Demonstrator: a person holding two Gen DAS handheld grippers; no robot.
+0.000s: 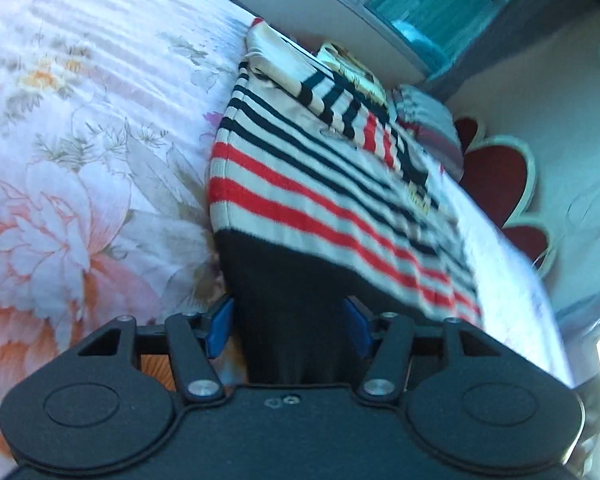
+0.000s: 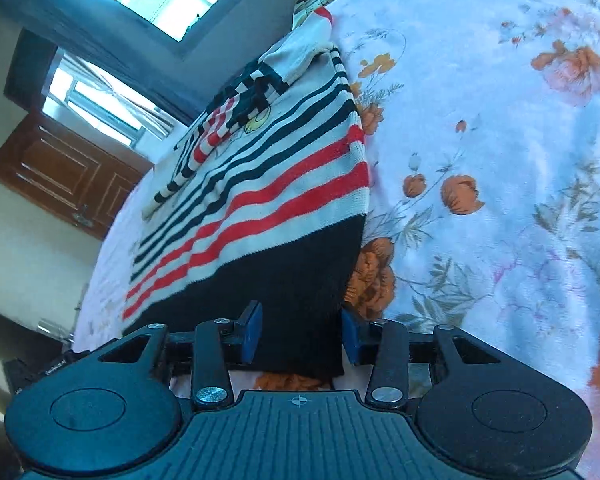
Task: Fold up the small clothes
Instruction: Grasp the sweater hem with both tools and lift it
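Striped knit sweater (image 1: pixel 320 184) lies flat on the floral bedspread (image 1: pixel 80 140), centre frame. Soft, light, floppy knit; we take the black hem corners. Left gripper (image 1: pixel 288 328) and right gripper (image 2: pixel 300 336) straddle the hem, jaws apart.

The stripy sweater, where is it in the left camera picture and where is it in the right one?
Left wrist view: the striped sweater fills the middle, its black hem between the left gripper fingers.
Right wrist view: the striped sweater runs up left of centre, its black hem between the right gripper fingers.
Shared landmark: the floral bedspread under it.
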